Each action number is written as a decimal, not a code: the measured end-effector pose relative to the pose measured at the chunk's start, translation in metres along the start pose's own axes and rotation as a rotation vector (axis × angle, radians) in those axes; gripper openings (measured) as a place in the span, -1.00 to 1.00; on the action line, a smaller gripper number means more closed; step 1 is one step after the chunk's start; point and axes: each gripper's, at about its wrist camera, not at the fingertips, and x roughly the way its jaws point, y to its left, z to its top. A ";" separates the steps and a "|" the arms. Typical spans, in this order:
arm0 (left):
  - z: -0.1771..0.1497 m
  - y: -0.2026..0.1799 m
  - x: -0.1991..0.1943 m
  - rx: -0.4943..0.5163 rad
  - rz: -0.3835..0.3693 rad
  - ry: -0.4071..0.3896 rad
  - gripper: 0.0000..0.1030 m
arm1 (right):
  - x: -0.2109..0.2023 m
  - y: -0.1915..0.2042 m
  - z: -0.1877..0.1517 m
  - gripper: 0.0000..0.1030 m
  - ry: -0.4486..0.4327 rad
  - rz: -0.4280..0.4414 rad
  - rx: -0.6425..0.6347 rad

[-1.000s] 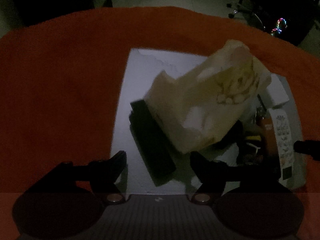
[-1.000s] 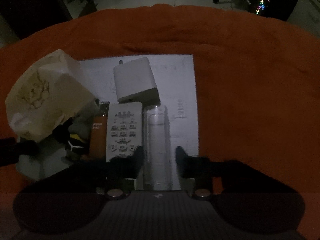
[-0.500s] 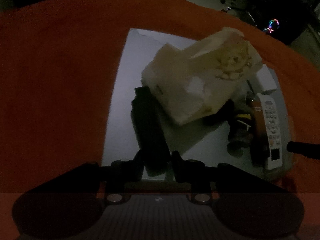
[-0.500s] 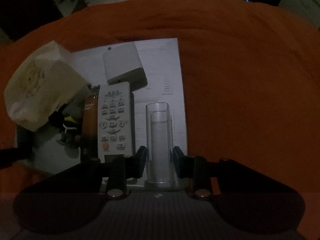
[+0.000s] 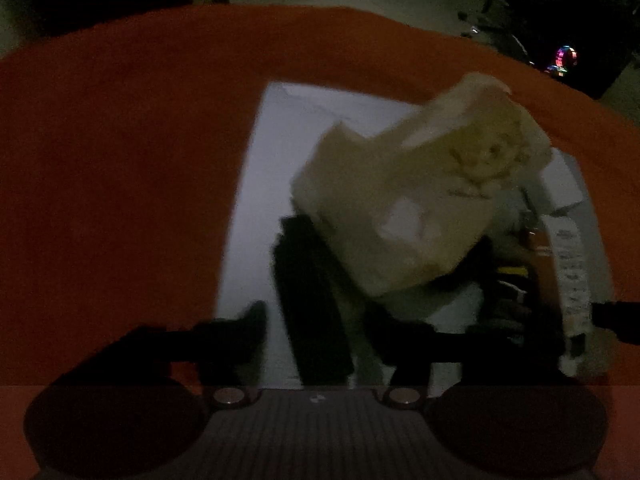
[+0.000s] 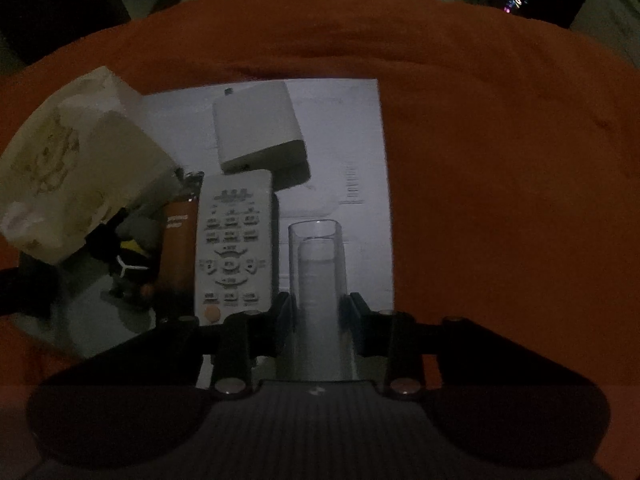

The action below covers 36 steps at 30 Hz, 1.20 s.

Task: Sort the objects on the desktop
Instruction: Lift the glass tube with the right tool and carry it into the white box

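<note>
A long black bar [image 5: 308, 288] lies on a white paper sheet [image 5: 272, 160]. My left gripper [image 5: 318, 316] straddles its near end, with a thin strip of paper showing on each side, so the pads stand off it. The picture is blurred. A cream bag with a bear print [image 5: 420, 208] leans over the bar's far end. My right gripper [image 6: 318, 304] is shut on a clear plastic tube [image 6: 316, 248] at the sheet's right side. Beside the tube lies a white remote [image 6: 234, 240].
A white box [image 6: 260, 128] sits behind the remote. An orange pack [image 6: 178, 252] and a small dark and yellow figure [image 6: 128, 264] lie left of it, by the cream bag [image 6: 68, 176]. Orange cloth [image 6: 500, 160] covers the table all round the sheet.
The left jaws closed in around the black bar half a second ago and now stand a little wider. The right gripper kept its grip on the clear tube, which now looks nearer.
</note>
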 end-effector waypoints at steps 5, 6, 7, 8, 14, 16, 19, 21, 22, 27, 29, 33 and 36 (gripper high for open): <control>-0.002 0.009 -0.009 -0.062 -0.004 -0.024 -0.57 | -0.004 0.001 -0.006 -0.37 -0.012 -0.019 0.006; -0.001 0.011 -0.013 -0.067 -0.013 -0.021 -0.57 | -0.007 0.001 -0.006 -0.37 -0.014 -0.018 0.014; -0.001 0.012 -0.018 -0.067 -0.021 -0.020 -0.58 | -0.012 0.001 -0.007 -0.37 -0.019 -0.012 0.022; -0.001 0.012 -0.023 -0.061 -0.030 -0.022 -0.58 | -0.018 0.001 -0.007 -0.37 -0.027 -0.006 0.028; -0.006 0.010 -0.064 -0.046 -0.057 -0.031 -0.58 | -0.068 0.000 -0.010 -0.37 -0.074 -0.002 0.067; -0.010 0.008 -0.084 -0.047 -0.071 -0.036 -0.58 | -0.088 0.004 -0.014 -0.37 -0.090 0.014 0.079; -0.019 0.003 -0.115 -0.022 -0.091 -0.053 -0.58 | -0.121 0.012 -0.024 -0.37 -0.110 0.046 0.080; -0.031 0.003 -0.137 -0.027 -0.109 -0.055 -0.58 | -0.142 0.019 -0.034 -0.37 -0.120 0.061 0.072; -0.036 0.002 -0.145 -0.030 -0.112 -0.054 -0.58 | -0.152 0.023 -0.040 -0.37 -0.126 0.073 0.070; -0.074 -0.002 -0.189 0.006 -0.113 -0.073 -0.58 | -0.201 0.042 -0.073 -0.37 -0.156 0.111 0.053; -0.091 -0.005 -0.204 0.039 -0.097 -0.102 -0.58 | -0.220 0.050 -0.089 -0.37 -0.166 0.126 0.037; -0.123 -0.008 -0.227 0.064 -0.113 -0.109 -0.58 | -0.245 0.067 -0.116 -0.37 -0.182 0.130 0.002; -0.143 -0.011 -0.235 0.077 -0.084 -0.117 -0.58 | -0.251 0.075 -0.137 -0.37 -0.175 0.145 0.006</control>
